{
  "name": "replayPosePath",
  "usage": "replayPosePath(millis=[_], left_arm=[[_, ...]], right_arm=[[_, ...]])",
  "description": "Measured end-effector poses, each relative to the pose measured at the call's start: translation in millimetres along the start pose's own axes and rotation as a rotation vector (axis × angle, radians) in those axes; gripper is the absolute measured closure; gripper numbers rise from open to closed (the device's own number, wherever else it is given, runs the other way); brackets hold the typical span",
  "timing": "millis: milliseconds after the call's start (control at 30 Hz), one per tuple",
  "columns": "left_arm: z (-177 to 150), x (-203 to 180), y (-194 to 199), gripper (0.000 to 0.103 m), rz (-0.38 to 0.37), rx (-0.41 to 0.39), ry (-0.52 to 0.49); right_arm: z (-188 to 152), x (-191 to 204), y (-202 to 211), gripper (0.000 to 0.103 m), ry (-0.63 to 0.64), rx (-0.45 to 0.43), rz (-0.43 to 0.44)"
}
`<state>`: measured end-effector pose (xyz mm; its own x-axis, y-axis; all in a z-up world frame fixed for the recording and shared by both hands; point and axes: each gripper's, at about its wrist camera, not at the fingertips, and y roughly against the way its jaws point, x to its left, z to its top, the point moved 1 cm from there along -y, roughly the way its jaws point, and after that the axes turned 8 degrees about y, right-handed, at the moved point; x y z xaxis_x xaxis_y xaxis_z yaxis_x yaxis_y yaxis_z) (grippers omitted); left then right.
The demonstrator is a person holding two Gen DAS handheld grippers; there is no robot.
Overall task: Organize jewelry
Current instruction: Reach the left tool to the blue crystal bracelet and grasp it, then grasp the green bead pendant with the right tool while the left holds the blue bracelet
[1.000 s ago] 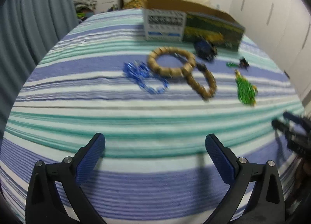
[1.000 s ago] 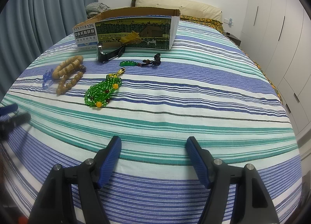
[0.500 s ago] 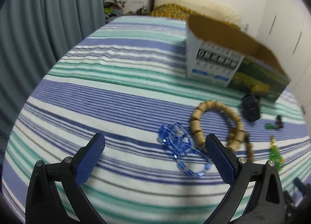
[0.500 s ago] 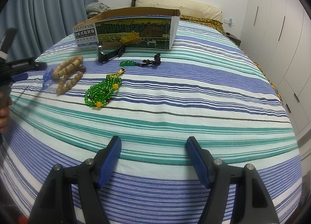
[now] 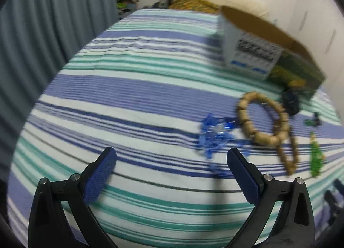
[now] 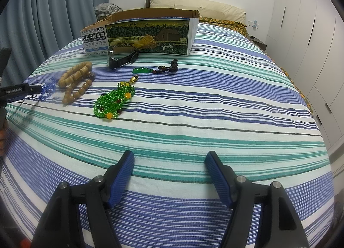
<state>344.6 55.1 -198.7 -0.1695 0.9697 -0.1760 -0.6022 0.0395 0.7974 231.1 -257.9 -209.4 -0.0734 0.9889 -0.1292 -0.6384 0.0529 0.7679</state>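
On the striped bed, at about two o'clock from the left tongs (image 5: 172,169), lies the blue crystal bracelet (image 5: 212,136), a loose little heap of faceted beads just beside the wooden bead bracelet (image 5: 263,119). The left tongs stand wide apart, empty, the right blade close to the blue strand but not on it. That bracelet looks light and limp, and the beads are probably slick, so I'd pinch across the bunched part where several strands cross rather than a single trailing loop. Pinch low too, or the bedcover may come up with it.

Outward from there: a second string of rounder wooden beads (image 5: 290,155) trails toward four o'clock of the wooden bracelet, overlapping it. The green bead necklace (image 6: 114,103) sits farther right, well apart, floppy as well. Beyond it, a green pendant on a dark cord (image 6: 154,69) and a black watch (image 6: 121,60) lie near the open cardboard box (image 6: 148,33) at twelve o'clock, a likely home for all this.

The right tongs (image 6: 169,178) hover over bare stripes, blades spread, holding nothing.
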Motion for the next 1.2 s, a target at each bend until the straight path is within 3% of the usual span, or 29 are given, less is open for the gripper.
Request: replayPosePath(millis=[100,167,200,300,400,467,533,633,900,1067,1200], left_arm=[[1.9,-13.2,-6.5,0.002,-0.068,0.017,-0.050],[4.4,-19.0,-14.5,0.007,-0.059,0.017,-0.093],[5.1,-21.9,-19.6,0.015,-0.041,0.027,-0.111],[7.4,-31.1,-24.5,0.020,-0.018,0.006,-0.150],[7.3,-37.5,-23.7,0.045,-0.050,-0.011,-0.184],[6.4,-42.4,-19.8,0.083,-0.076,-0.015,-0.209],[1.7,-38.8,-14.6,0.092,-0.110,-0.005,-0.196],[-9.9,-30.7,-4.0,0.093,-0.164,0.006,-0.167],[-47.0,-25.0,26.4,0.093,-0.208,0.011,-0.151],[-60.2,-16.7,35.8,0.093,-0.223,0.000,-0.136],[-60.1,-15.1,36.0,0.092,-0.228,0.001,-0.128]], right_arm=[[0.1,-0.1,0.1,0.032,0.000,0.000,0.000],[0.2,-0.1,0.2,0.032,0.000,0.000,0.000],[0.1,-0.1,0.2,0.032,0.000,0.000,0.000],[0.2,-0.1,0.3,0.032,0.001,0.000,-0.001],[0.2,-0.1,0.2,0.032,0.000,0.000,0.000],[0.0,0.0,0.3,0.032,0.000,0.000,0.000],[0.7,-0.3,0.1,0.032,-0.001,0.000,0.002],[0.7,-0.6,0.0,0.032,-0.003,0.000,0.005],[0.3,-0.7,0.4,0.028,-0.007,-0.001,0.017],[1.1,0.5,3.5,0.024,-0.019,-0.005,0.078],[15.3,10.1,3.4,0.026,-0.084,-0.035,0.212]])
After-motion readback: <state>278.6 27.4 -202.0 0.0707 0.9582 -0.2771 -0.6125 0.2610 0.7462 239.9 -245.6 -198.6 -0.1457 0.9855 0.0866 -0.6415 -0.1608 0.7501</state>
